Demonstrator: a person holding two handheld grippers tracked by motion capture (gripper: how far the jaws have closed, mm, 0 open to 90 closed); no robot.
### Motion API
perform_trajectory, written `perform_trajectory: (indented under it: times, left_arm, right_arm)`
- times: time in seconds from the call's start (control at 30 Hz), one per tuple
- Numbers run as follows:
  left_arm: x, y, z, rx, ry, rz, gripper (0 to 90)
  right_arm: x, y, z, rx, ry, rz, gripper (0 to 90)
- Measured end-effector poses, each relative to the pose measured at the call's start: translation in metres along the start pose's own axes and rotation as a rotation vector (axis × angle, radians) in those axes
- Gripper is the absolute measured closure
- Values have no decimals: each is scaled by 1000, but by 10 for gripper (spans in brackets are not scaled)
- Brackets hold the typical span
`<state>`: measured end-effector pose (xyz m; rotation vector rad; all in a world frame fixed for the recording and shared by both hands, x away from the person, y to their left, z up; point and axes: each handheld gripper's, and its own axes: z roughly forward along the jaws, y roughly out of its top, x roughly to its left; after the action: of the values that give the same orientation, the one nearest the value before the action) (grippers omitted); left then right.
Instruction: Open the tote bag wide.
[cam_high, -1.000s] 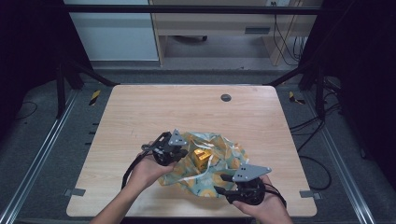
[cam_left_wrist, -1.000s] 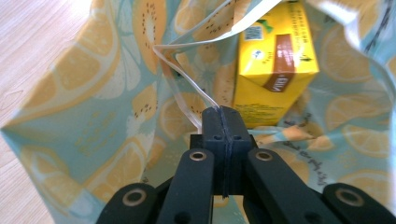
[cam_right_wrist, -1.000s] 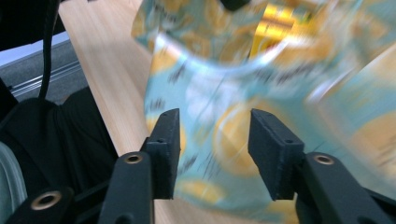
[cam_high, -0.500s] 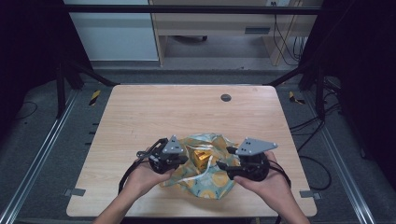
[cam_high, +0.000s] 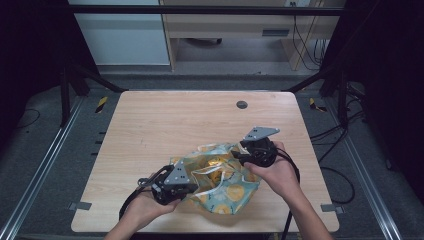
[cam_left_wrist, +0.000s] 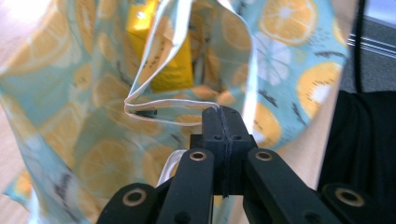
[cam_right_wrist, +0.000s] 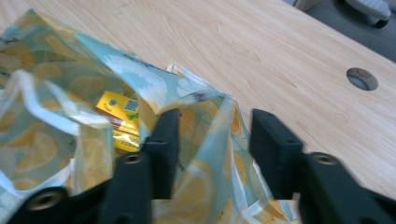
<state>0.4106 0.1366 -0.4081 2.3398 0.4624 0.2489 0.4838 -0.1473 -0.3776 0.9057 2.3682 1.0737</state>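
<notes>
Bag (cam_high: 227, 185) (mouth open) crowds the table's (cam_high: 180, 120) near edge; far half passable.

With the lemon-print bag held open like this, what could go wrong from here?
1. The left tongs are shut on just a thin strip of the bag rim; a tug could slip it free.
2. The right tongs straddle a fold of the rim with a gap showing, so the closing jaws might miss it.
3. The yellow box inside could slide out if the mouth tips.

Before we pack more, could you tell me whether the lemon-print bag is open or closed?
Open: the lemon-print bag gapes at its mouth, showing a yellow box inside.
</notes>
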Motion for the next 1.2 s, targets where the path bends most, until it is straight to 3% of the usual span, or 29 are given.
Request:
perform_trajectory:
  times: [0.07,0.13,0.17,0.2,0.3,0.5,0.7,0.9,1.2]
  left_arm:
    - [-2,-2,-1,3,-4,7,900]
    - [-9,-9,0,11,-16,18,900]
    - [-9,-9,0,11,-16,18,900]
    - [-13,-14,2,25,-24,26,900]
    - [-17,-20,5,45,-40,41,900]
    - [-19,-33,12,59,-51,37,900]
    - [-14,-31,12,63,-19,51,900]
    - [-14,-35,19,91,-26,62,900]
    - [-8,-57,27,116,-34,21,900]
  right_arm:
    - [-2,0,3,5,7,3,601]
    - [-5,-1,7,13,15,6,746]
    - [-5,-1,7,13,15,6,746]
    - [-8,-1,9,12,23,13,823]
    - [-14,-4,11,2,24,32,892]
    - [-26,-12,17,15,13,56,900]
    - [-46,-22,32,38,-9,104,900]
    - [-55,-31,43,73,-14,146,900]
    - [-70,-54,49,117,-27,198,900]
